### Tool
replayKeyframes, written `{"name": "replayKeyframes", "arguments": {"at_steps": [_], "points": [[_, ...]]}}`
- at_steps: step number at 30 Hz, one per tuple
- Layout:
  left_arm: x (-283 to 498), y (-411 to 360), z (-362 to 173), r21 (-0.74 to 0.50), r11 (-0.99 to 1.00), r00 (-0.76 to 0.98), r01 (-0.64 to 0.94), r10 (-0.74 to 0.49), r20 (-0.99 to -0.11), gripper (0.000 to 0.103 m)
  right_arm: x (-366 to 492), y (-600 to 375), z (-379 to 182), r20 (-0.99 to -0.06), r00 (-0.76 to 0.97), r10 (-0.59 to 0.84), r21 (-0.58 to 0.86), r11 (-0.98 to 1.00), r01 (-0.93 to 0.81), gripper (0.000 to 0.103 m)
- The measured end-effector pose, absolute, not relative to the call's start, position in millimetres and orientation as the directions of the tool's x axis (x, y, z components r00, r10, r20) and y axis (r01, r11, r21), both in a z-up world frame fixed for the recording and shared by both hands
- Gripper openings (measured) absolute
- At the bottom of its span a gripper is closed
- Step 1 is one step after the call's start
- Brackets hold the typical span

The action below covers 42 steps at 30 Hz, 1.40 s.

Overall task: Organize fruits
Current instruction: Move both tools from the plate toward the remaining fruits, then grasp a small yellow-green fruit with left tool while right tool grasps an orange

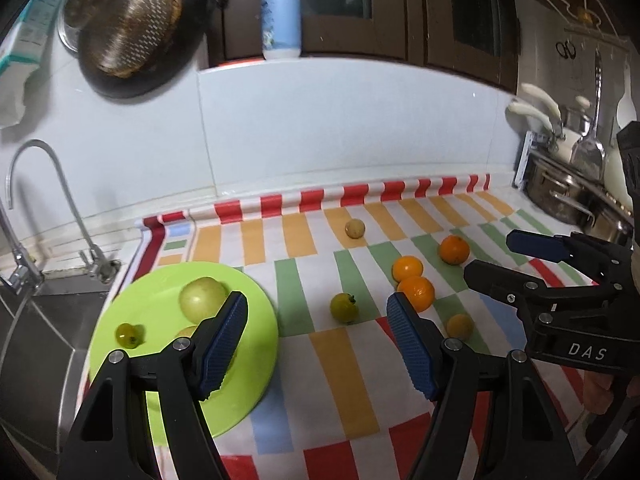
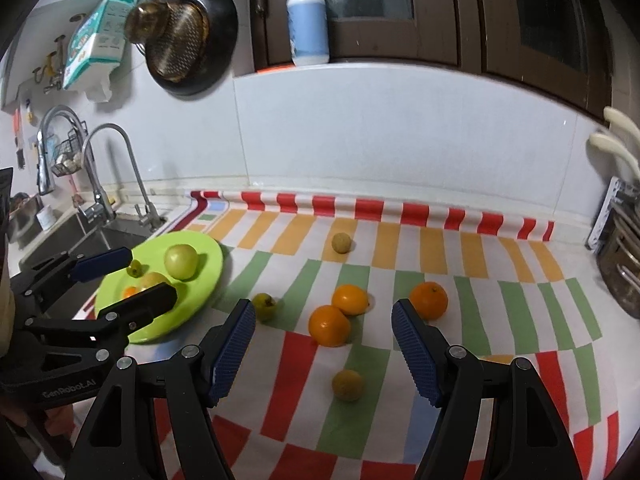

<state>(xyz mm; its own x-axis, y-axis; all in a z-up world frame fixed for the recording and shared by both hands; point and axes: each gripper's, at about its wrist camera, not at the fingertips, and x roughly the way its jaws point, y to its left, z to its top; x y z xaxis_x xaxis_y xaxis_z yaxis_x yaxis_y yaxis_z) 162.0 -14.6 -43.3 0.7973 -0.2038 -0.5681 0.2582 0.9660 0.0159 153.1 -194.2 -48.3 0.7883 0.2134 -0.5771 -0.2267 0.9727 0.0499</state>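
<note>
A lime green plate (image 1: 256, 332) (image 2: 208, 276) lies at the counter's left, holding a large pale green fruit (image 1: 202, 298) (image 2: 181, 261), a small green fruit (image 1: 129, 335) (image 2: 135, 268) and others partly hidden. Three oranges (image 1: 416, 292) (image 2: 329, 325) lie on the striped cloth, with a small green fruit (image 1: 344, 308) (image 2: 264, 306) and two small tan fruits (image 1: 460, 326) (image 2: 347, 385), (image 1: 355, 228) (image 2: 341, 243). My left gripper (image 1: 316, 344) (image 2: 124, 280) is open and empty beside the plate. My right gripper (image 2: 324, 352) (image 1: 500, 256) is open and empty over the oranges.
A sink (image 2: 80, 236) with faucets (image 1: 48, 208) lies left of the plate. Steel pots (image 1: 560, 192) and a rack stand at the right. A tiled wall backs the counter, with a pan (image 1: 132, 28) hanging and a soap bottle (image 2: 307, 20) on the ledge.
</note>
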Motion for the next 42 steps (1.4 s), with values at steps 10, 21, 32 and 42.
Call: {"name": "replayKeyframes", "arguments": {"at_steps": [10, 21, 32, 42], "points": [[198, -26, -74, 0.04, 0.952, 0.743, 0.302, -0.209, -0.636, 0.069, 185, -196, -81, -0.647, 0.729, 0.223, 0.078, 0.97, -0.228, 0.068], [232, -43, -100, 0.031, 0.932, 0.67, 0.361, -0.236, -0.704, 0.059, 214, -195, -110, -0.701, 0.665, 0.258, 0.137, 0.964, -0.229, 0.059], [253, -53, -116, -0.003, 0.92, 0.6, 0.391, -0.258, -0.757, 0.034, 228, -200, -129, -0.733, 0.612, 0.298, 0.201, 0.954, -0.224, 0.052], [249, -50, -113, -0.007, 0.922, 0.603, 0.388, -0.259, -0.754, 0.029, 230, -196, -132, -0.745, 0.588, 0.317, 0.212, 0.947, -0.242, 0.041]]}}
